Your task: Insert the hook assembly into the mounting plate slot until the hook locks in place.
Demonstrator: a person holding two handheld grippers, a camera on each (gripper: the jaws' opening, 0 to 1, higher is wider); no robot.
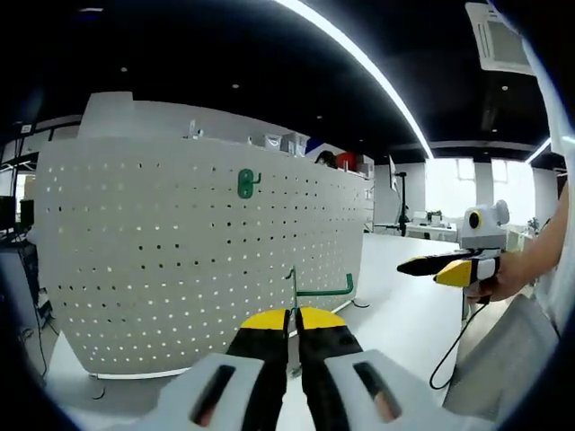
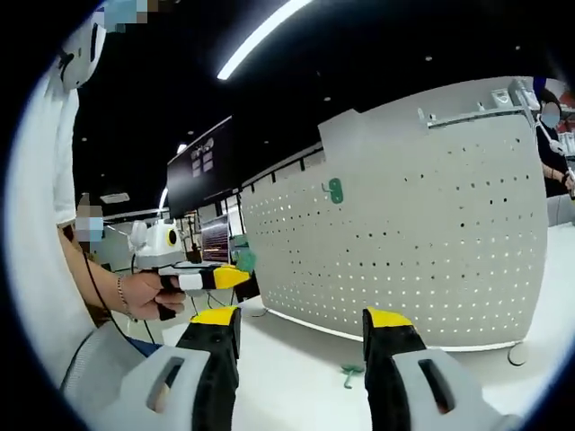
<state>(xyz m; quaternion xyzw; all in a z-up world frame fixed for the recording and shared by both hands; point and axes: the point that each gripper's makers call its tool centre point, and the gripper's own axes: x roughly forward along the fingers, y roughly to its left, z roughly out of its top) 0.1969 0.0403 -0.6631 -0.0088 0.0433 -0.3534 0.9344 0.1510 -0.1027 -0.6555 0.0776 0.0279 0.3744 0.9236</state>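
Note:
A white perforated mounting plate (image 1: 180, 251) stands upright on the table, with one green hook (image 1: 244, 183) hung high on it. My left gripper (image 1: 294, 316) is shut on a green hook assembly (image 1: 322, 290); its thin stem rises between the yellow tips and its arm points right, short of the plate. The right gripper (image 1: 445, 267) hangs at the right in a hand. In the right gripper view my right gripper (image 2: 301, 330) is open with nothing between its fingers, facing the plate (image 2: 422, 260) and its hung hook (image 2: 334, 189). The left gripper (image 2: 211, 278) is at the left there.
Another green hook (image 2: 350, 371) lies on the white table (image 2: 287, 359) in front of the plate. A small ring (image 2: 517, 355) lies by the plate's right end. A person (image 2: 550, 135) stands behind the plate. A dark screen (image 2: 202, 171) is at the back left.

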